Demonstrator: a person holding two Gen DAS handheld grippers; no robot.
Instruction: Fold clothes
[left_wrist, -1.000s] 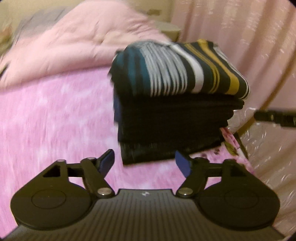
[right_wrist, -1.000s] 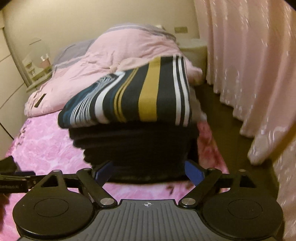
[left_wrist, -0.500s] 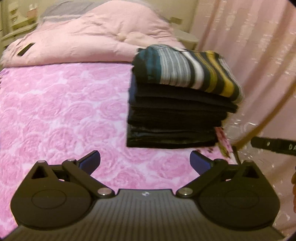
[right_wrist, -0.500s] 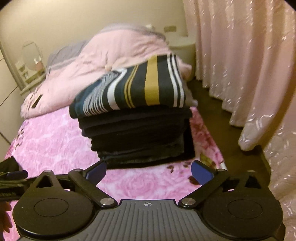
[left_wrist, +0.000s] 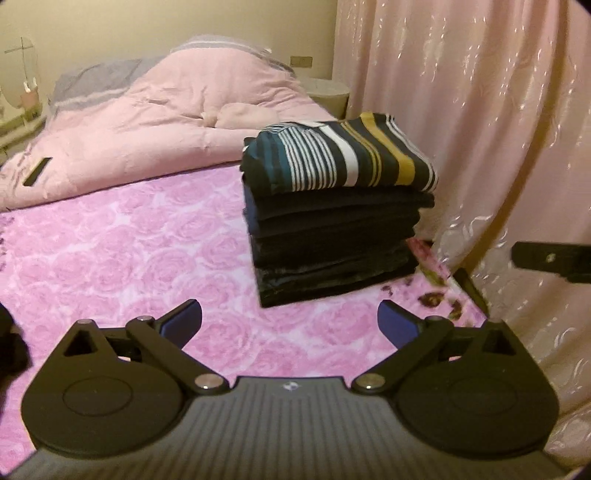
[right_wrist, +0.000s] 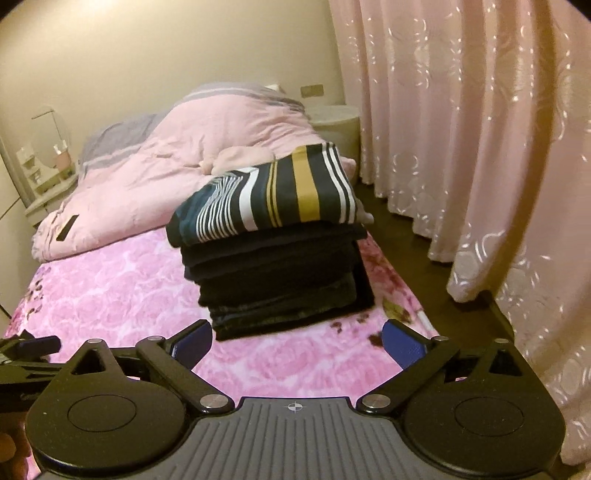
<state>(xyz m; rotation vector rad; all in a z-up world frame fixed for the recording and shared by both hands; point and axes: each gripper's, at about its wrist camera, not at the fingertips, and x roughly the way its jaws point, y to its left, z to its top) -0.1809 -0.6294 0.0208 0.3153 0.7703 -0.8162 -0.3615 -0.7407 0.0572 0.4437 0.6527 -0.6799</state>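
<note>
Left gripper (left_wrist: 290, 321) and right gripper (right_wrist: 297, 341): jaws spread wide, nothing between them, having just been opening. Ahead, apart from both, the stack of folded clothes (right_wrist: 277, 273) sits on the pink rose-print bed (left_wrist: 129, 251) near its curtain-side edge. Striped knit on top; dark layers below hard to separate. Rumpled pink quilt (left_wrist: 166, 122) behind.

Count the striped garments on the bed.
1: the striped garment tops the stack of dark folded clothes near the bed's curtain-side edge. Others may hide in the stack.
</note>
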